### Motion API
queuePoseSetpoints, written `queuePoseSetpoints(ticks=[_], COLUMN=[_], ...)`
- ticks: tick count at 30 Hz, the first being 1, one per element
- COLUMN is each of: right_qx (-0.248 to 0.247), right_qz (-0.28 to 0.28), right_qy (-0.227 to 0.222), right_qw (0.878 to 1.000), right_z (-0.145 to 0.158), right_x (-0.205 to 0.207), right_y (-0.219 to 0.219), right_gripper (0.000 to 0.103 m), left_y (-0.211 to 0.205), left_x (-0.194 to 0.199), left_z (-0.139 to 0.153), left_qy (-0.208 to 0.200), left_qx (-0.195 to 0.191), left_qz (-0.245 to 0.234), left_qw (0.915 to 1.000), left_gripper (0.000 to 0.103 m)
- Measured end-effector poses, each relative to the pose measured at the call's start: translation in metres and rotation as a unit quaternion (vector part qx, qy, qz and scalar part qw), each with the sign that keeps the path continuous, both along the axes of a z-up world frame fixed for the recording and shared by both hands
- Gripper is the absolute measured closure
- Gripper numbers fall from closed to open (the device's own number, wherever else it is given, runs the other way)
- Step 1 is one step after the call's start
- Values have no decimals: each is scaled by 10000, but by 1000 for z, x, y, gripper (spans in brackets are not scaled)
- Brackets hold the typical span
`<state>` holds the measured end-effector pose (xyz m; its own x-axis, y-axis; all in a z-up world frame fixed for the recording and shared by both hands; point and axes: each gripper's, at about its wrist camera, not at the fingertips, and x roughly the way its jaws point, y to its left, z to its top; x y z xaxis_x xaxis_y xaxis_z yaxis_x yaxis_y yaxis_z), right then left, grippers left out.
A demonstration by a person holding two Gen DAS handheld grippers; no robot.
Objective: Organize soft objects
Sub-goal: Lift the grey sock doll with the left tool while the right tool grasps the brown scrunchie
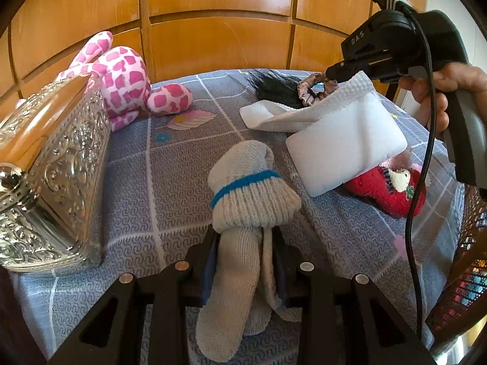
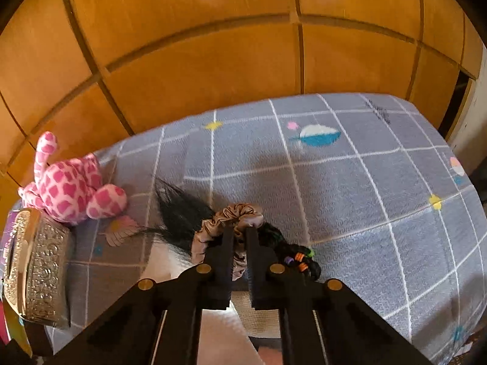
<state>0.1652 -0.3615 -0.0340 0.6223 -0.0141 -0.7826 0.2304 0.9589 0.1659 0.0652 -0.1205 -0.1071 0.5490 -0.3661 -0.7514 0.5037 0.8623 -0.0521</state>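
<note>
We hold: beige knit sock (image 1: 243,213), left gripper (image 1: 243,252) jaws clenched on it; white cloth (image 1: 344,140), right gripper (image 2: 240,232) jaws clamping it, above the bed (image 2: 350,182).

Ribbed knit wool on the beige sock (image 1: 243,210); embossed, glossy metal on the box (image 1: 57,176); waffle-textured white cloth (image 1: 331,112); fuzzy red slipper (image 1: 386,188); satiny scrunchie (image 2: 231,222); polished wood panelling (image 2: 213,60); matt quilted bedsheet (image 2: 350,197).

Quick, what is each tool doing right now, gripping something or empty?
Left tool: shut on the beige sock.
Right tool: shut on the white cloth.
</note>
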Motion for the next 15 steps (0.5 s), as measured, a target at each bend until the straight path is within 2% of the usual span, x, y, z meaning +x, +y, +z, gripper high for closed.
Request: queuePoseSetpoints(ticks=[4, 7, 9, 11, 13, 14, 15], right_qx=[239, 592, 662, 729, 946, 1054, 1133], right_qz=[-100, -87, -47, -59, -69, -102, -131], right_qy=[-117, -287, -175, 30, 108, 144, 180], right_qw=[9996, 9978, 9976, 9973, 9954, 9943, 9933], right_z=[4, 8, 4, -3, -7, -9, -11], right_x=[-1, -5, -3, 2, 4, 5, 5], right_y=[-8, -15, -14, -15, -18, -20, -21], right_gripper=[99, 99, 99, 94, 82, 57, 38], left_y=[0, -1, -1, 0, 0, 0, 0], left_x=[-1, -2, -1, -1, -2, -1, -2], left_z=[0, 1, 1, 2, 2, 2, 2], left_qy=[-15, -39, -35, -24, -26, -26, -24], left_qx=[21, 56, 56, 38, 37, 37, 28], left_qz=[15, 19, 26, 36, 40, 41, 45], left_qw=[10000, 10000, 10000, 10000, 10000, 10000, 10000], left_gripper=[69, 69, 69, 69, 69, 69, 69])
